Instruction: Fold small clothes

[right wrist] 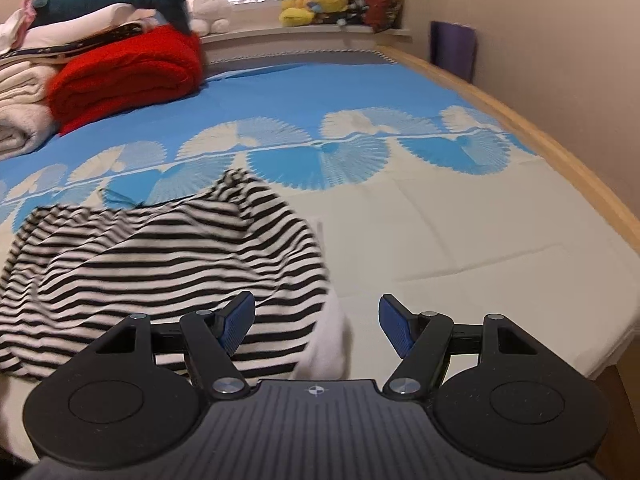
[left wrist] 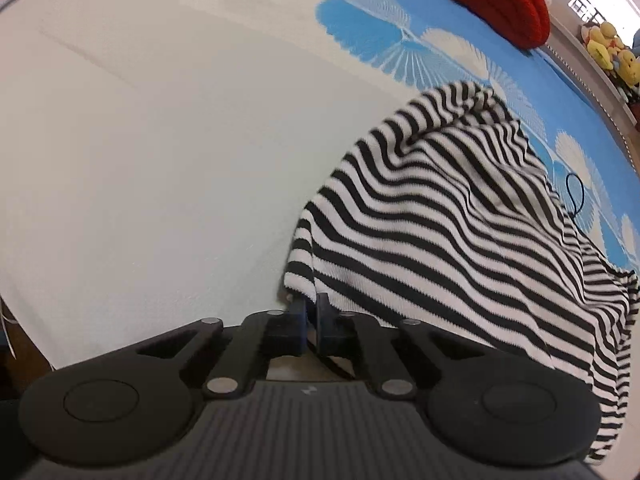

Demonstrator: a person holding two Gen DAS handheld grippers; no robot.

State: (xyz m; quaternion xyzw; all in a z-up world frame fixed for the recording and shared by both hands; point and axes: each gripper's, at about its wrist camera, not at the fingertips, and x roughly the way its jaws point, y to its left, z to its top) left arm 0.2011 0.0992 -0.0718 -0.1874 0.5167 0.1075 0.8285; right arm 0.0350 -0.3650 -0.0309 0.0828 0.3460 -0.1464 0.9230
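Observation:
A black-and-white striped garment (left wrist: 460,224) lies rumpled on the bed sheet (left wrist: 160,160). My left gripper (left wrist: 311,304) is shut on the garment's near left edge, and the cloth drapes up and away to the right from the pinch. In the right wrist view the same garment (right wrist: 160,264) lies to the left, blurred by motion. My right gripper (right wrist: 318,328) is open and empty, its fingers spread above the garment's right edge, with a white part of the cloth between them.
A red folded blanket (right wrist: 124,76) and stacked white linens (right wrist: 20,120) sit at the back left of the bed. Plush toys (right wrist: 316,4) line the window sill. The wooden bed frame (right wrist: 560,152) runs along the right, next to the wall.

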